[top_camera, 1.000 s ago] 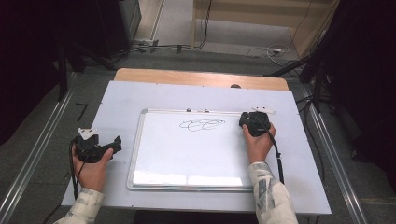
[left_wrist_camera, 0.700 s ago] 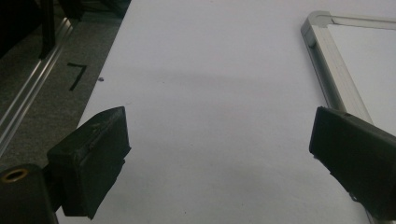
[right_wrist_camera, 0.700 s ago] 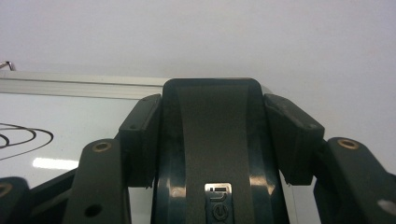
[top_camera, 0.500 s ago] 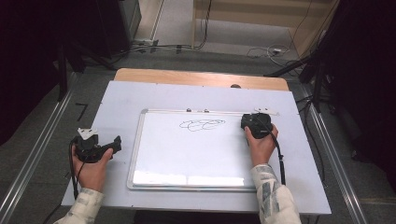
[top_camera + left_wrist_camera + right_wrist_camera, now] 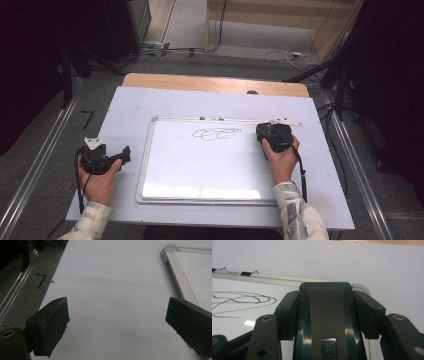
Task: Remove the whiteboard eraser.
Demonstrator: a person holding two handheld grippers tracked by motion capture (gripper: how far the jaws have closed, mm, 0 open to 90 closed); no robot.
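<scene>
A white whiteboard [image 5: 215, 165] lies flat on the table, with a black scribble [image 5: 216, 133] near its top edge. My right gripper [image 5: 270, 136] hovers over the board's upper right corner, to the right of the scribble. In the right gripper view its jaws are shut on a dark whiteboard eraser [image 5: 325, 315], with the scribble [image 5: 239, 300] off to the left. My left gripper [image 5: 122, 154] rests on the table left of the board. Its jaws stand wide open with nothing between them [image 5: 117, 325], and the board's metal frame [image 5: 175, 275] lies to their right.
The pale table top [image 5: 150, 105] has a wooden strip [image 5: 210, 82] along its far edge. Two small clips [image 5: 247, 273] sit on the board's top frame. Metal rails [image 5: 40, 165] run along both sides of the table, and cables lie on the floor behind.
The right hand with the eraser has shifted slightly to the right and toward the person's side. The left hand has stayed still.
</scene>
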